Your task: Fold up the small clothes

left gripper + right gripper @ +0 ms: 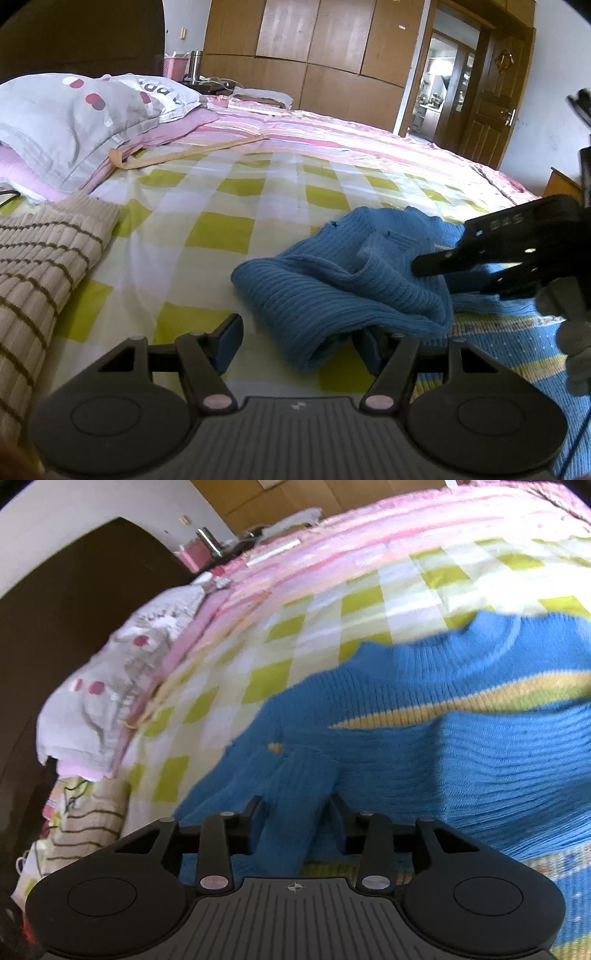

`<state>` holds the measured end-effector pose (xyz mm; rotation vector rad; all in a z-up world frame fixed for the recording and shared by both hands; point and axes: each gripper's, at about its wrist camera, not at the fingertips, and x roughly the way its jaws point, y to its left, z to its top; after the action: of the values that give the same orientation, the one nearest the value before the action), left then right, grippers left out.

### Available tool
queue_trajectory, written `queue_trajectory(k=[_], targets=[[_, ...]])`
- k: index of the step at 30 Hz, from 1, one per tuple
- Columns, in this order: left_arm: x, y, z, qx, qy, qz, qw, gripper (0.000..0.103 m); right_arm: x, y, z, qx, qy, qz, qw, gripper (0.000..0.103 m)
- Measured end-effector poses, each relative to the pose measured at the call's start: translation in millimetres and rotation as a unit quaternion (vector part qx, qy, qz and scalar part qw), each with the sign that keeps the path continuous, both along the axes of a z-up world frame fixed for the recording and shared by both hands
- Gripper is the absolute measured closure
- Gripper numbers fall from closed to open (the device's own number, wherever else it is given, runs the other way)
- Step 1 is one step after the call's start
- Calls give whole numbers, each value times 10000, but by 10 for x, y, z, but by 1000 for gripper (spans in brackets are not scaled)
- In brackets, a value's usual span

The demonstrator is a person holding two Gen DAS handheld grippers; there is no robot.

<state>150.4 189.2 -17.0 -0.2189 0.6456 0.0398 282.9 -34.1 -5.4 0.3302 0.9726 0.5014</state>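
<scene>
A blue knit sweater point(343, 280) with a yellow stripe lies partly folded on the yellow-checked bedsheet point(221, 206). My left gripper point(299, 341) is open at its near edge; a fold of the sweater drapes over the right finger. My right gripper point(476, 266) reaches in from the right above the sweater. In the right wrist view the sweater point(461, 738) fills the right half, and my right gripper point(297, 812) has a blue sleeve running between its parted fingers; whether they pinch it is unclear.
A beige brown-striped knit garment point(44, 266) lies at the left. A grey dotted pillow point(74, 118) sits at the bed head beside a pink striped quilt point(332, 136). Wooden wardrobes point(314, 55) and a door point(491, 99) stand behind.
</scene>
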Motion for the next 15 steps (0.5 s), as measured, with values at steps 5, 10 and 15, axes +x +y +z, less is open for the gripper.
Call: queue_trajectory(k=[5, 10, 15], targets=[[13, 5, -13, -1, 17, -5, 10000, 34, 15, 36, -56, 151, 75, -62, 9998, 70], [19, -3, -18, 25, 18, -11, 10000, 34, 37, -1, 23, 456, 100, -57, 9989, 93], [11, -17, -7, 18, -33, -31, 10000, 34, 38, -222, 285, 847, -237, -305, 9957, 94]])
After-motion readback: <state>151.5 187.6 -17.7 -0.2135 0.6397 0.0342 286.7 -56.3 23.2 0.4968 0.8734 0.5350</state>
